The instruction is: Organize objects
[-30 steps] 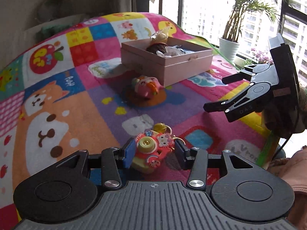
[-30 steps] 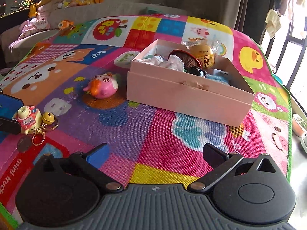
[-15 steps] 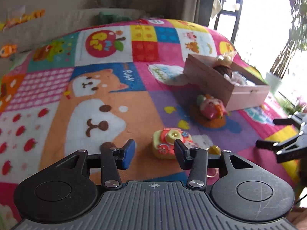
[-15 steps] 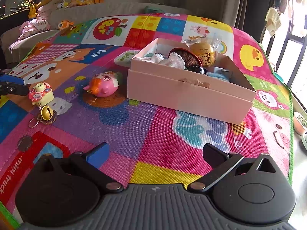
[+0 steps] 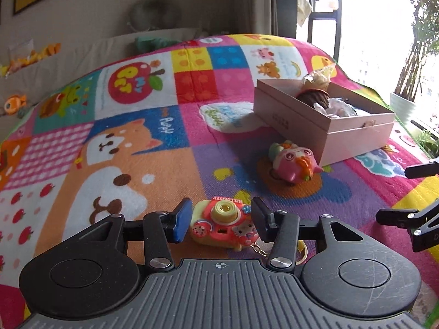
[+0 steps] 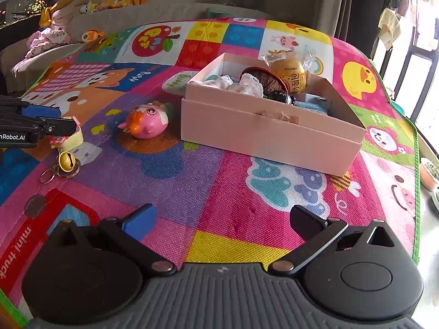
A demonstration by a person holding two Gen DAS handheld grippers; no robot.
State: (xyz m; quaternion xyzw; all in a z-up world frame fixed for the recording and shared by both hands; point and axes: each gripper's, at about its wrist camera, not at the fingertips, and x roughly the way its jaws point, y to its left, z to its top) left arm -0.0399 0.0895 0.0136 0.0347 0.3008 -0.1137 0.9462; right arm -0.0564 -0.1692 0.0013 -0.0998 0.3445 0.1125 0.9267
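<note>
Toy camera (image 5: pixel 223 226): glossy plastic; bell (image 6: pixel 67 161): shiny metal; box (image 6: pixel 263 128): matt pink cardboard; play mat (image 6: pixel 192 186): woven-textured, printed

My left gripper (image 5: pixel 218 223) is tilting downward, its fingers (image 5: pixel 181 220) having just been opening a little, standing apart with a slight gap on each side. My right gripper (image 6: pixel 219 219) is pointing downward, fingers spread wide, gripping nothing.

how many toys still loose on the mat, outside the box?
2: toy camera keychain between the left gripper's fingers, and a pink squishy toy beside the pink box. Others may be hidden out of frame.
</note>
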